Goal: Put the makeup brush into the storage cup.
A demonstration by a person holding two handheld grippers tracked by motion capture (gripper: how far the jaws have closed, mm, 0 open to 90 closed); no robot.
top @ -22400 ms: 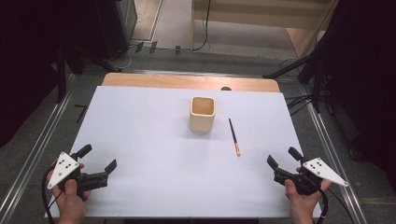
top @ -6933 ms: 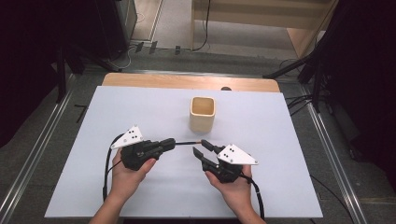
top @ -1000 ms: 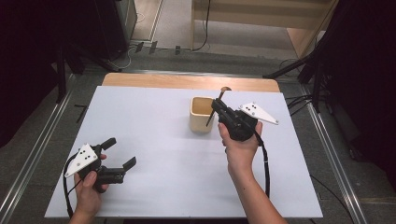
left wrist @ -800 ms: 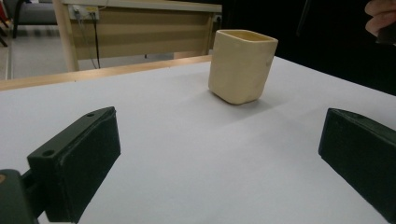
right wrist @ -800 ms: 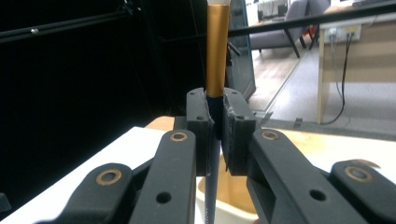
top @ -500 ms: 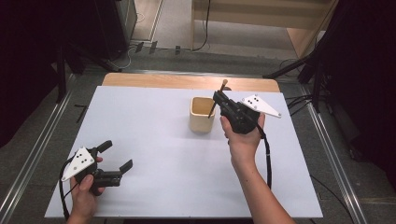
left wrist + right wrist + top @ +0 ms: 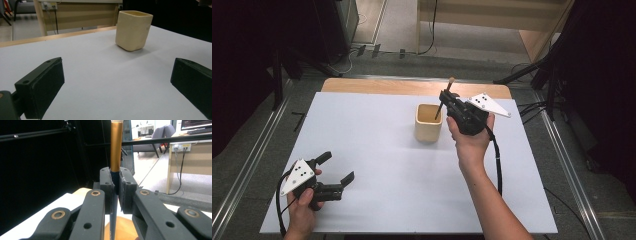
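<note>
Pencil held upright over the cup

At about 7 o'clock on the white table, the left gripper rests with jaws wide and nothing between them. Farther off, near 1 o'clock, the right gripper clamps the pencil nearly upright, its lower end dipping into the beige cup.

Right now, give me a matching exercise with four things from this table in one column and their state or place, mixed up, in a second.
Things:
1. pencil
2. cup
3. left gripper
4. right gripper

States:
A. open, with nothing between its jaws
B. shut on something thin, above the cup
C. upright on the white table
D. clamped upright, lower tip in the cup's mouth

Pairs: 1-D, 2-C, 3-A, 4-B
</note>
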